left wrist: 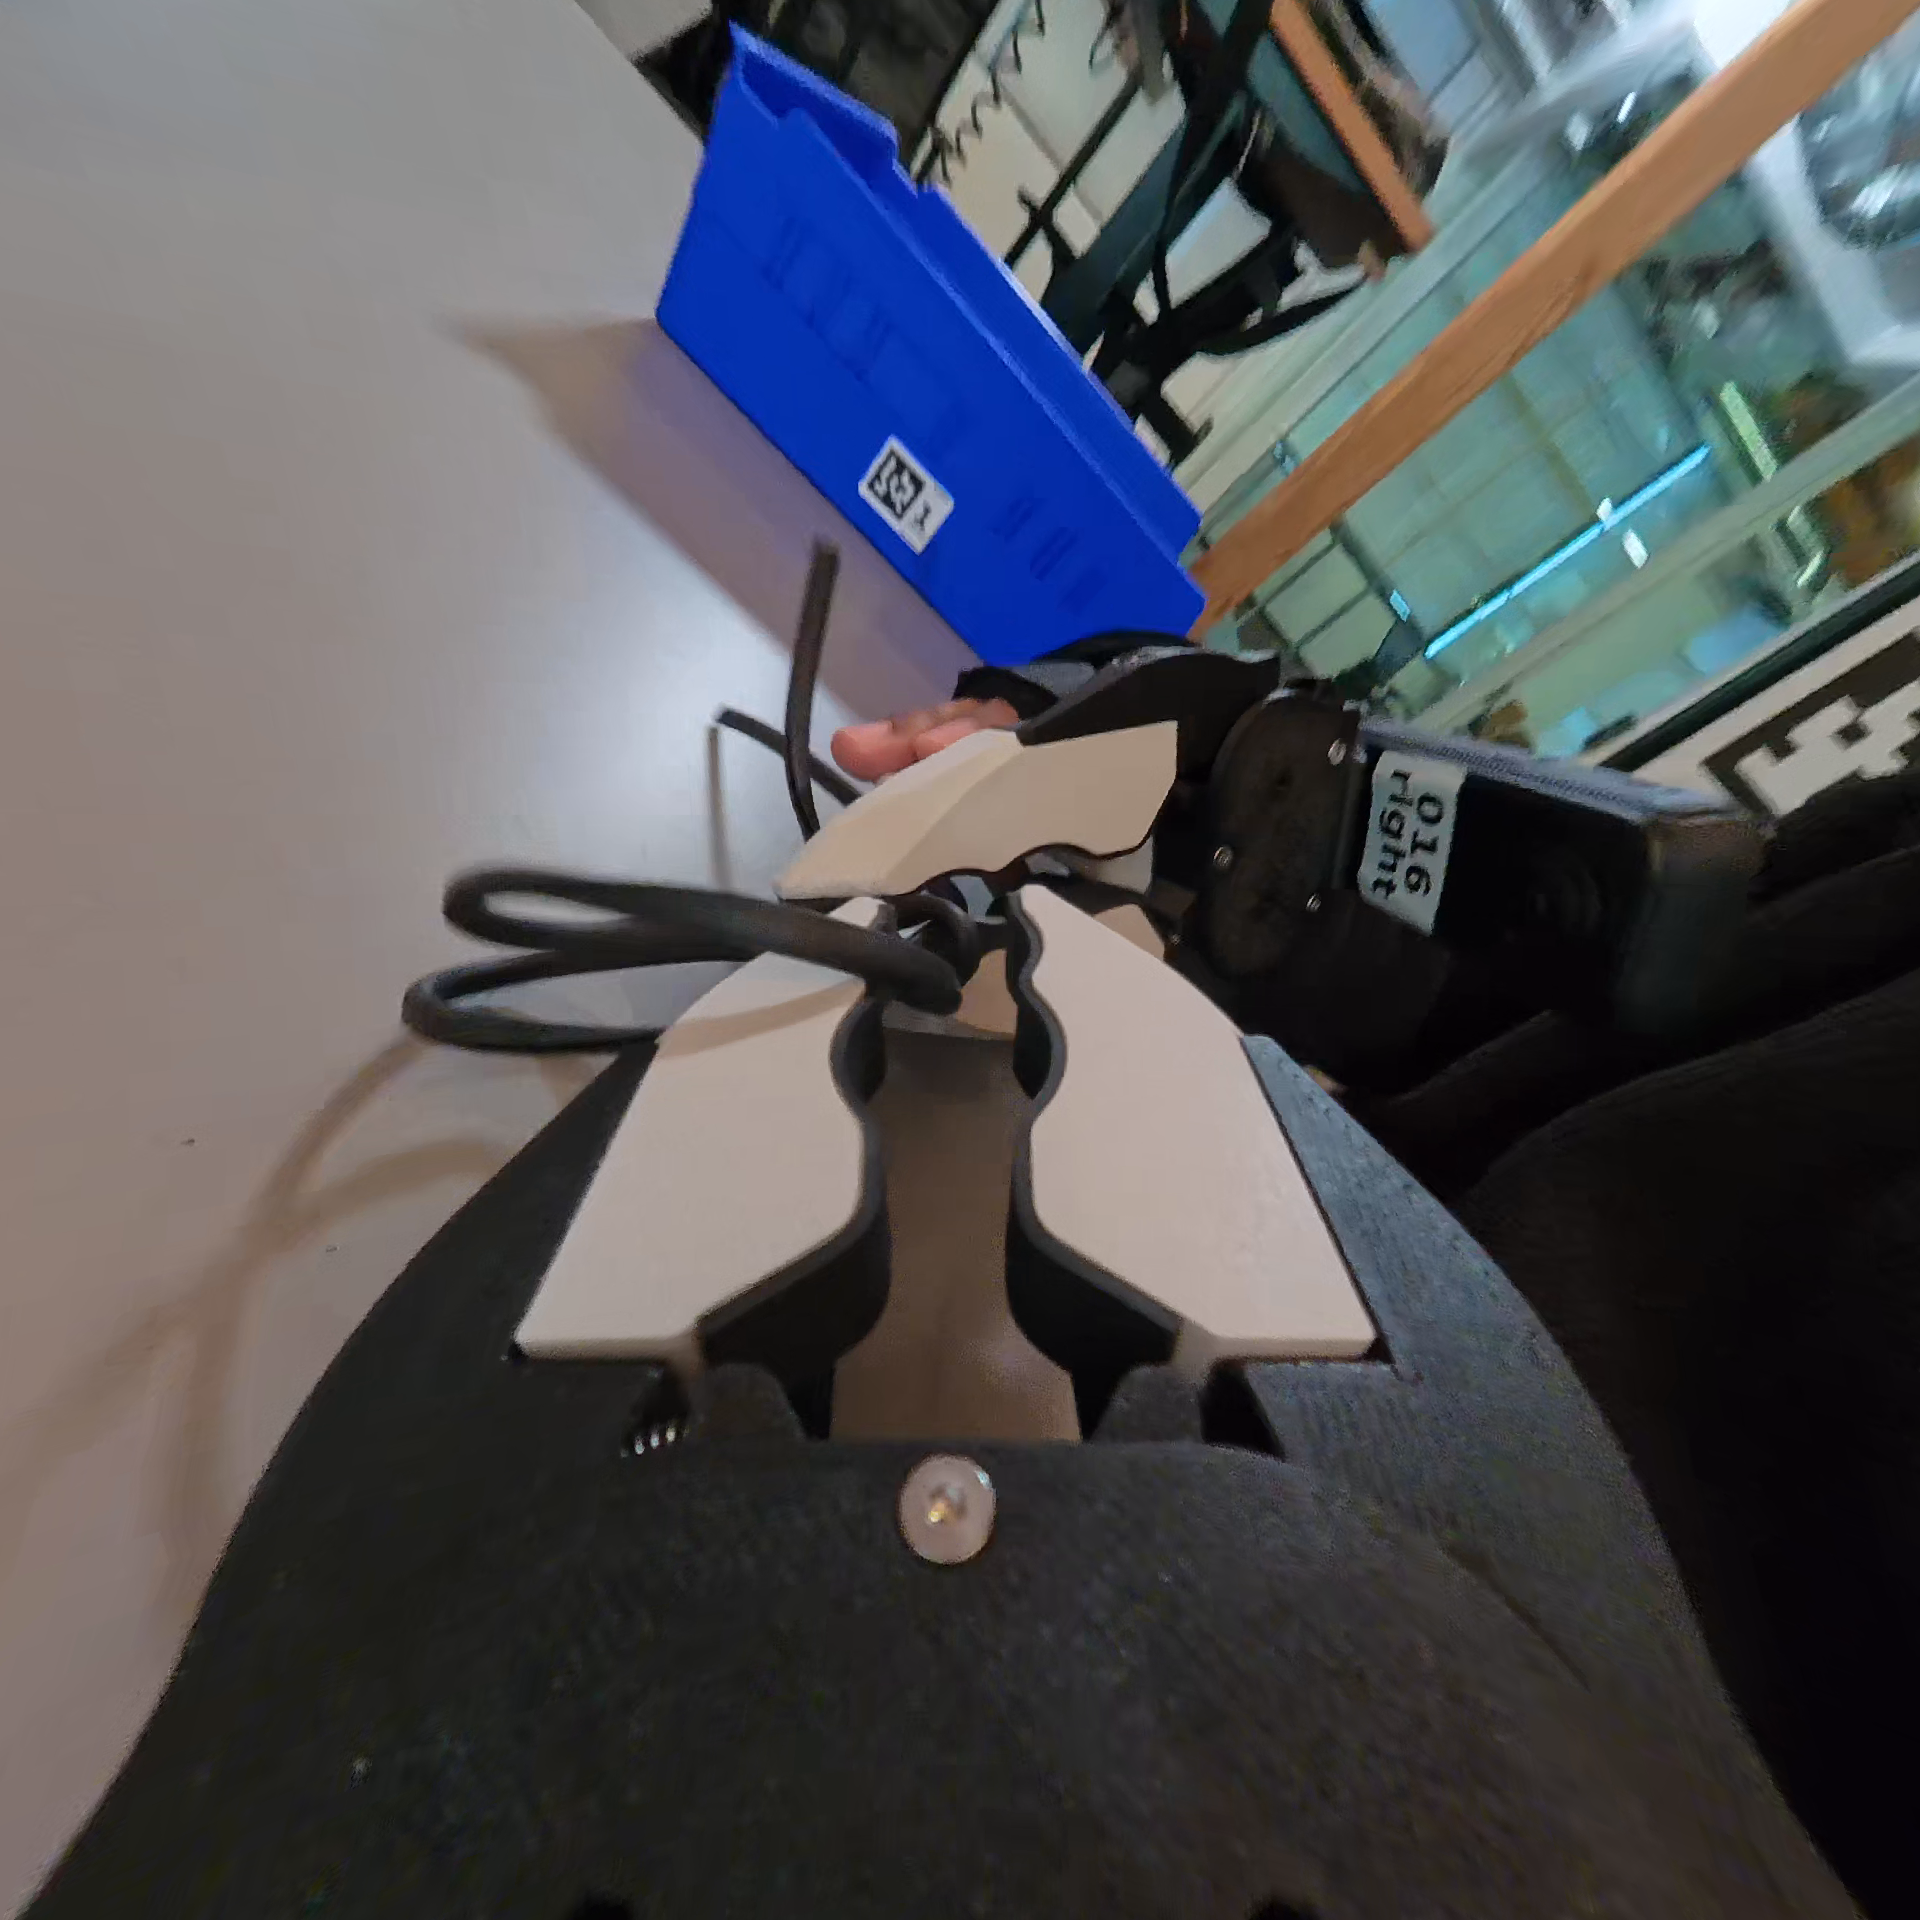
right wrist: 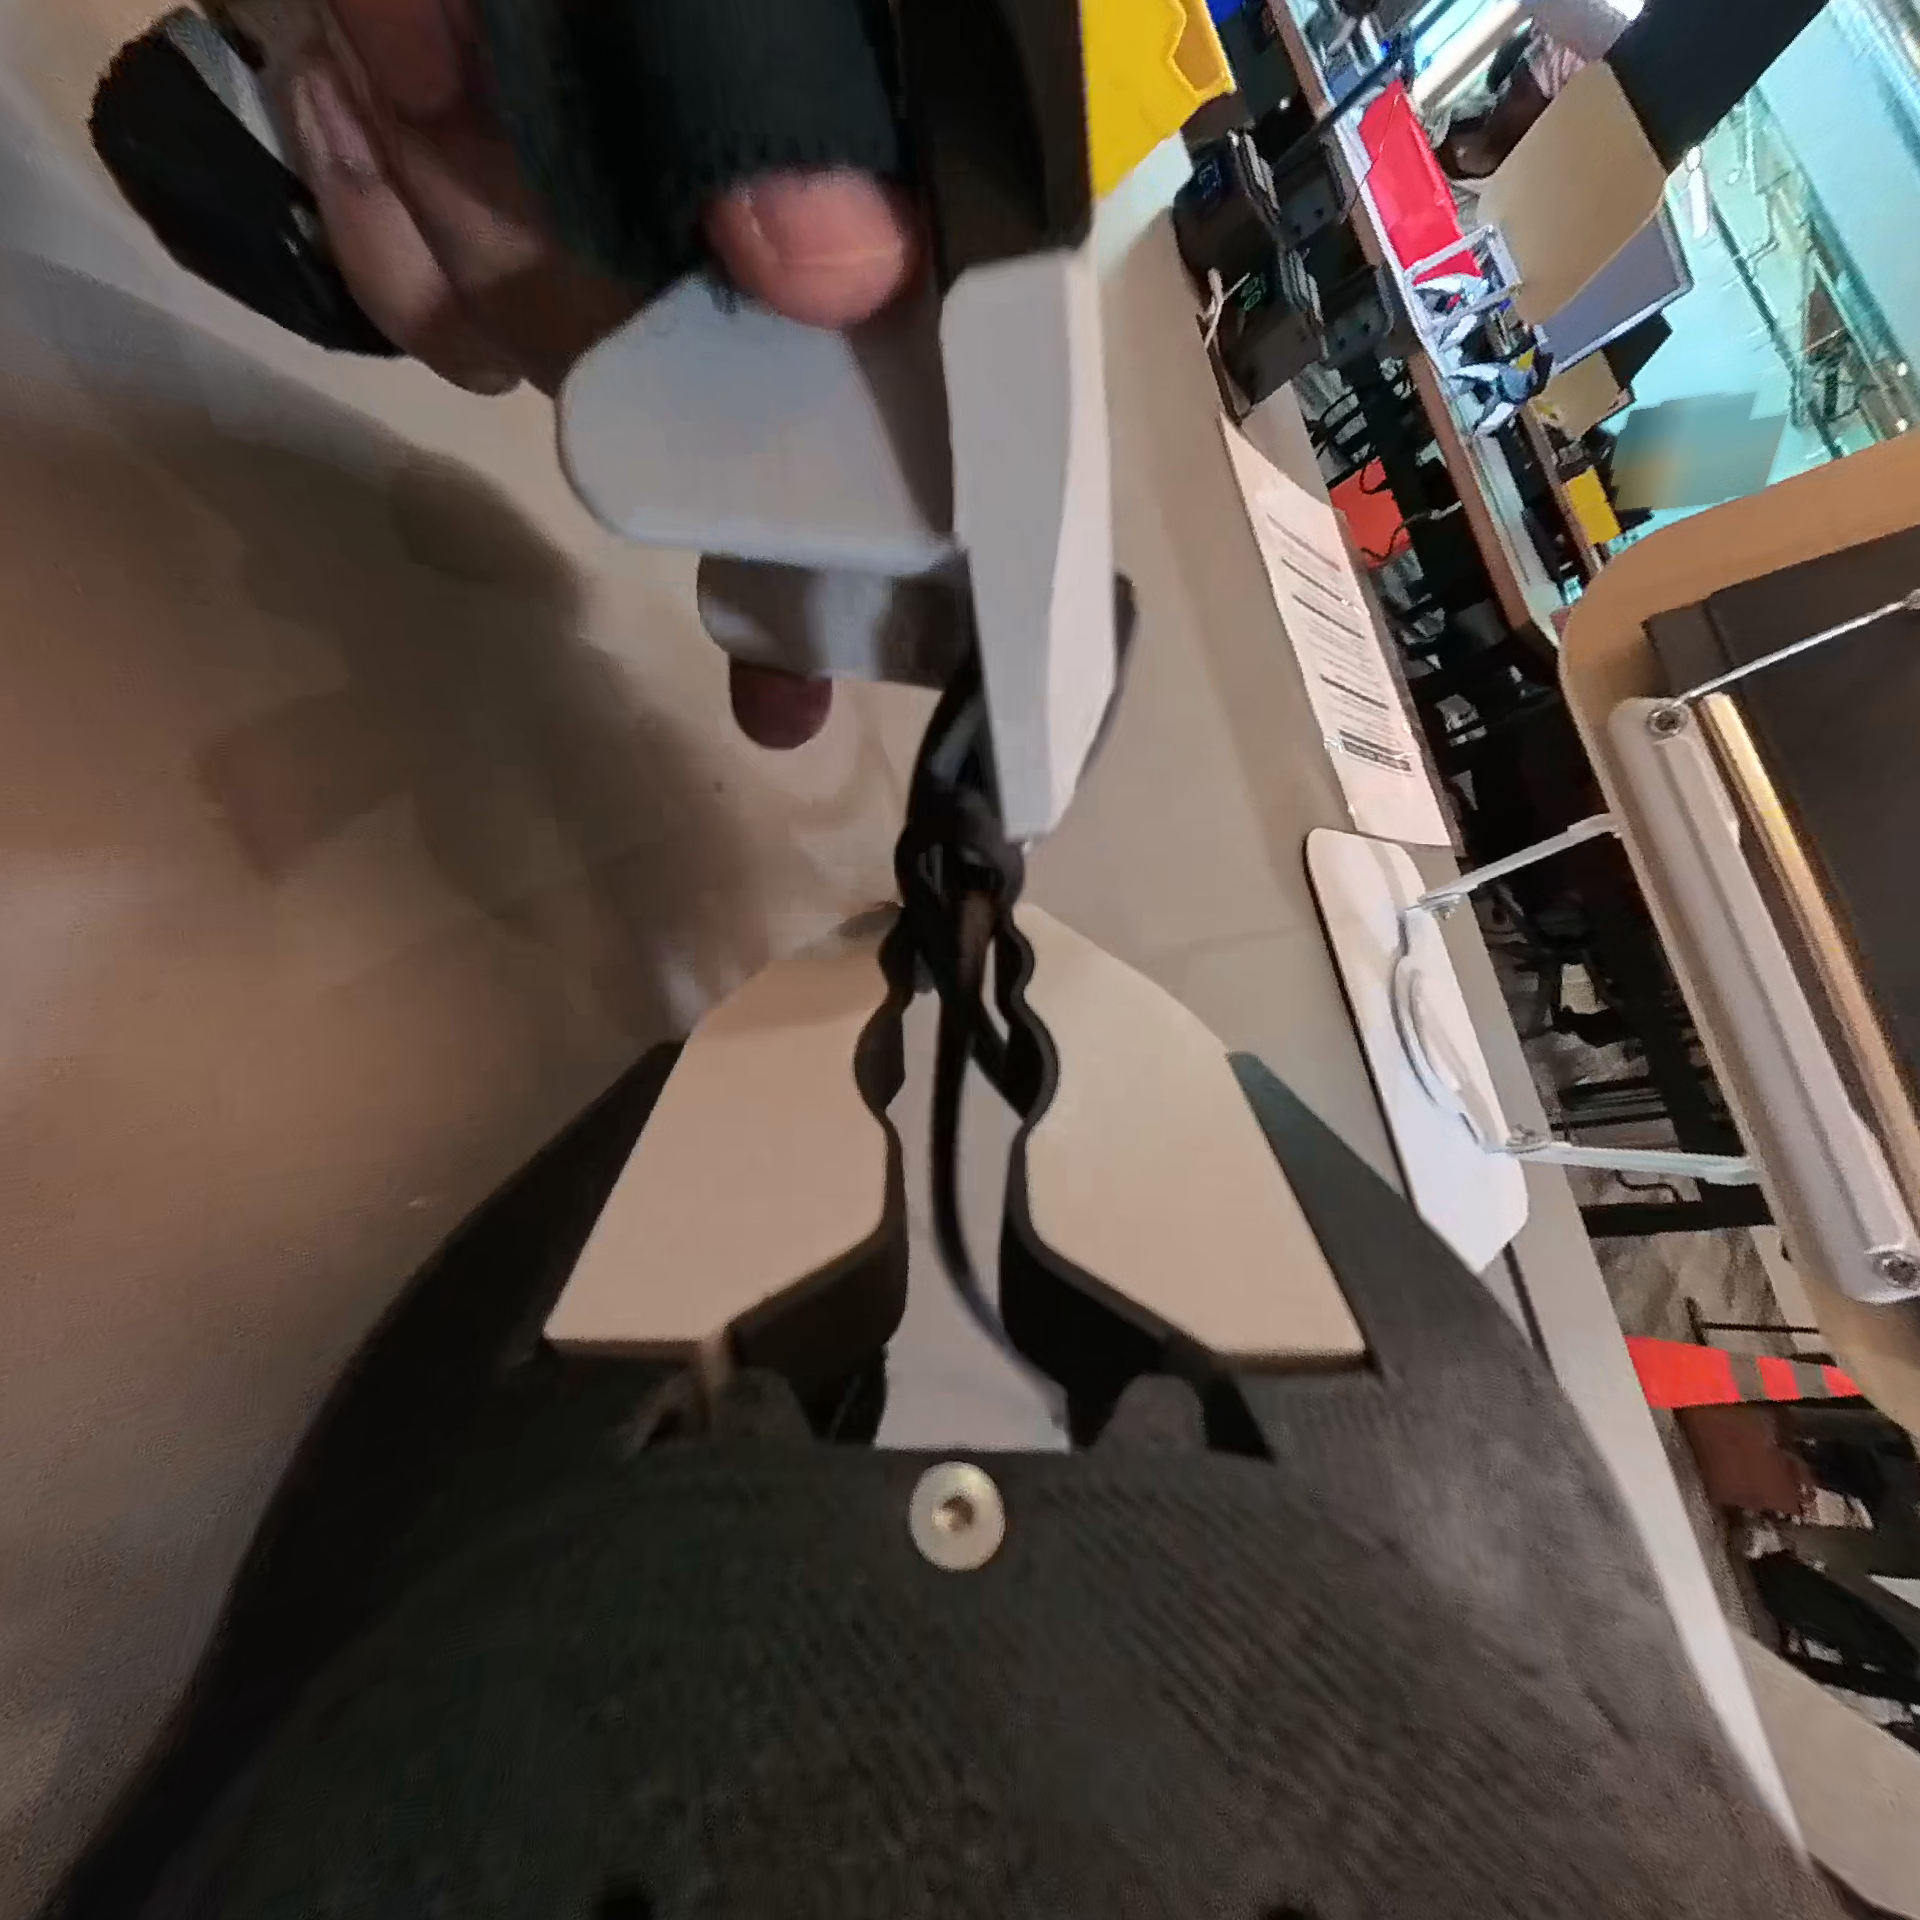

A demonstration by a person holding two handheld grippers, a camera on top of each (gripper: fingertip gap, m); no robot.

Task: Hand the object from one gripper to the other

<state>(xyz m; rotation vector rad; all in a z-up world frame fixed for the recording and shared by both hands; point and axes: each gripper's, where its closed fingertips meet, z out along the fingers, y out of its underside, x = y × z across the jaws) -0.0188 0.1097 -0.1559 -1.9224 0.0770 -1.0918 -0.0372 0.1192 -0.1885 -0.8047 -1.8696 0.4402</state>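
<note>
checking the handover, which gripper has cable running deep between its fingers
The right gripper: black cable trails back through its finger gap; the left gripper pinches it only at the tips.

blue bin (left wrist: 914, 405): upright on the table (left wrist: 260, 520), far edge
yellow bin (right wrist: 1138, 88): top corner, partly hidden
paper sheet (right wrist: 1330, 634): flat on the table, right side

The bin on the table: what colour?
Blue, the bin shows best in the left wrist view.
</note>
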